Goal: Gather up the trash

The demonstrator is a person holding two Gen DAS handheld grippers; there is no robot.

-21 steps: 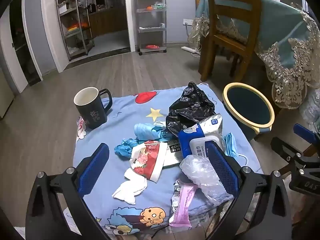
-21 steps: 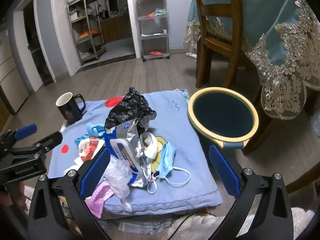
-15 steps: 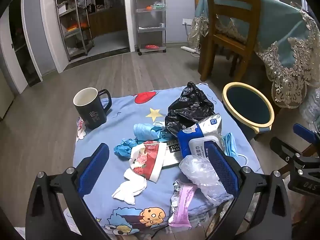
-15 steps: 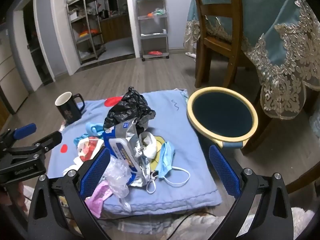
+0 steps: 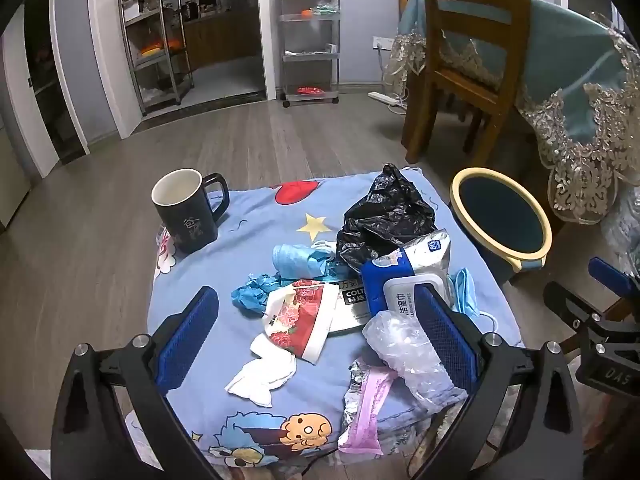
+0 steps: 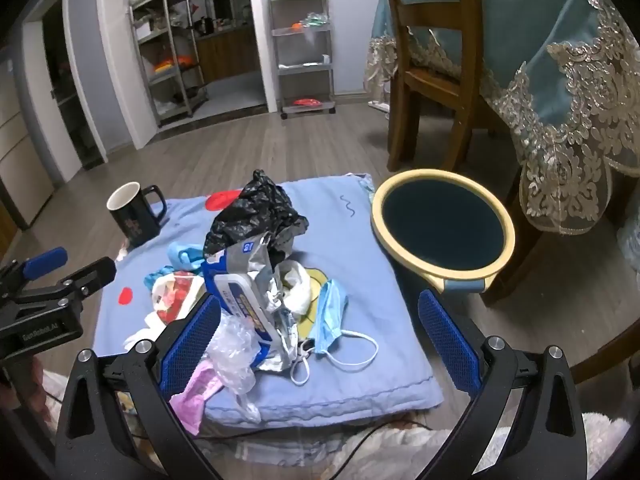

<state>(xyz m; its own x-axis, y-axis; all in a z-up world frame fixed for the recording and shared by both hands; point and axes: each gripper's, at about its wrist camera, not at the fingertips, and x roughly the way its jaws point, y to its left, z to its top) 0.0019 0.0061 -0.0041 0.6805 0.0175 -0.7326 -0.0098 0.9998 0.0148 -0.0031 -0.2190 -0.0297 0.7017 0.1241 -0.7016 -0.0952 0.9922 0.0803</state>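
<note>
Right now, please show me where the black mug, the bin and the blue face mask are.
black mug [image 5: 188, 216]: left wrist view, on its dark side wall.
bin [image 6: 442, 276]: right wrist view, on its yellow rim.
blue face mask [image 6: 331, 312]: right wrist view, on its pleated panel.

Mixed trash [image 5: 360, 280] lies heaped beside the yellow-rimmed bin [image 5: 500, 220].

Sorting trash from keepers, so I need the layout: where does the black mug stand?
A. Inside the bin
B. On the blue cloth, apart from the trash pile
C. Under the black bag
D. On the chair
B: the mug stands upright at a corner of the blue cloth, clear of the trash pile.
</note>
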